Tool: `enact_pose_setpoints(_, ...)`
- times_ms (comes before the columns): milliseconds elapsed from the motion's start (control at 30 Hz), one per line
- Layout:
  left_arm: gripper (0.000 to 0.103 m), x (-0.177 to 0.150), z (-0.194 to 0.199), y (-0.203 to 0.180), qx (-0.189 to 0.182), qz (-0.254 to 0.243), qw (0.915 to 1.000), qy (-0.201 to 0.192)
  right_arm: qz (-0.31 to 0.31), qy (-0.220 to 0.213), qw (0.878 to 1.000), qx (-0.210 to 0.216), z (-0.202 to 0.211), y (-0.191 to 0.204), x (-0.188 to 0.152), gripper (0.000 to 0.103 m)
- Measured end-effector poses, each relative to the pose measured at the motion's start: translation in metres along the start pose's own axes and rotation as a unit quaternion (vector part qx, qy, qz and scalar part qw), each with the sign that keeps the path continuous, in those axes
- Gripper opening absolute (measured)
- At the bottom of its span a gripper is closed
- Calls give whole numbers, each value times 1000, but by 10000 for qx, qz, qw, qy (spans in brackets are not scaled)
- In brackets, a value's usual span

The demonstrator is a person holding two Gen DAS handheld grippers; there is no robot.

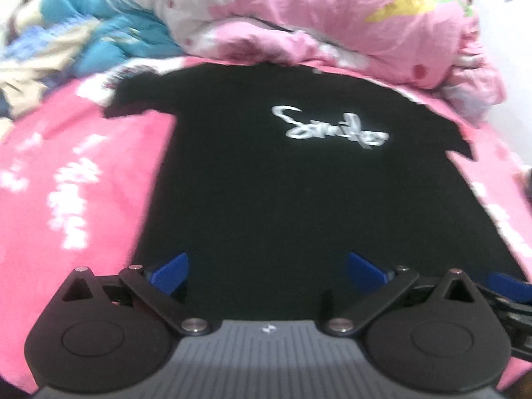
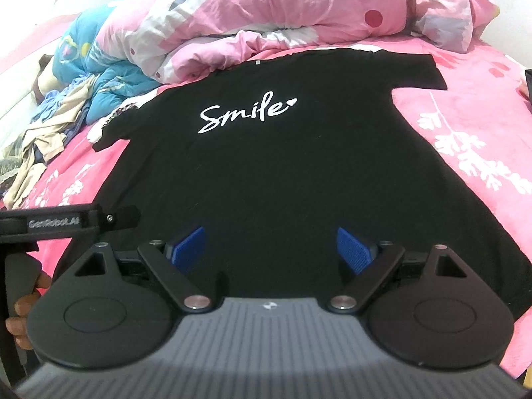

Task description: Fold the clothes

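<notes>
A black T-shirt (image 2: 282, 173) lies spread flat and face up on the pink bedsheet (image 2: 472, 126), its hem nearest to me and its neck toward the far side. Both short sleeves are laid out to the sides; the right one (image 2: 415, 69) is flat and square, the left one (image 2: 113, 133) is smaller in view and a little rumpled at its edge. Across the chest runs white handwriting, "Smile" (image 2: 242, 111), ending in a small heart. A tiny pale tag shows at the collar (image 2: 257, 62). The cloth looks smooth, with no folds in it yet.

My right gripper (image 2: 271, 249) hangs over the lower part of the shirt with its blue pads (image 2: 352, 249) spread wide and nothing between them. My left gripper (image 1: 267, 267) is the same: pads (image 1: 171, 272) well apart, empty, above the hem area. Its view is blurred, so the lettering there smears. I cannot tell whether either pair of pads touches the cloth.

Beyond the collar a rumpled pink quilt (image 2: 299, 10) is heaped, its edge just at the shirt's neck. To the left of it lie a blue blanket (image 2: 99, 76) and a pile of beige and blue clothes (image 2: 43, 126). In the right wrist view, my left hand (image 2: 20, 312) grips the other handle at the left edge.
</notes>
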State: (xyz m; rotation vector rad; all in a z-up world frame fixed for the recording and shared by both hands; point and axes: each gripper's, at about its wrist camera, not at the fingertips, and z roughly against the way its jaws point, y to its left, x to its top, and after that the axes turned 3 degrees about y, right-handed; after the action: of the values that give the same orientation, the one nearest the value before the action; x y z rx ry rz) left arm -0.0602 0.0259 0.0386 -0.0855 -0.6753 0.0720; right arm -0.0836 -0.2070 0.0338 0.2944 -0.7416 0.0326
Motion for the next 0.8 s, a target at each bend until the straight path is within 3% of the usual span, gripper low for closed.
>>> enact_pose_setpoints(300,103,-2,-7,2,400,18,9992,48,104,83,9999,-82,-6,4,-2,87)
enact_pose_setpoints(433,103,-6,-11,-4,880,-151,9960,73,171,85,9997,-132,-5,7,-3,87)
enact_pose_setpoints(633,103,-4,-30,6,598,61,9948,823,146,131,9997,-163,-7,7,-3,87)
enact_pose_setpoints(800,103,-8,-32,5,635,15,9951,763,132,163,9997,-159,-8,6,-4,87)
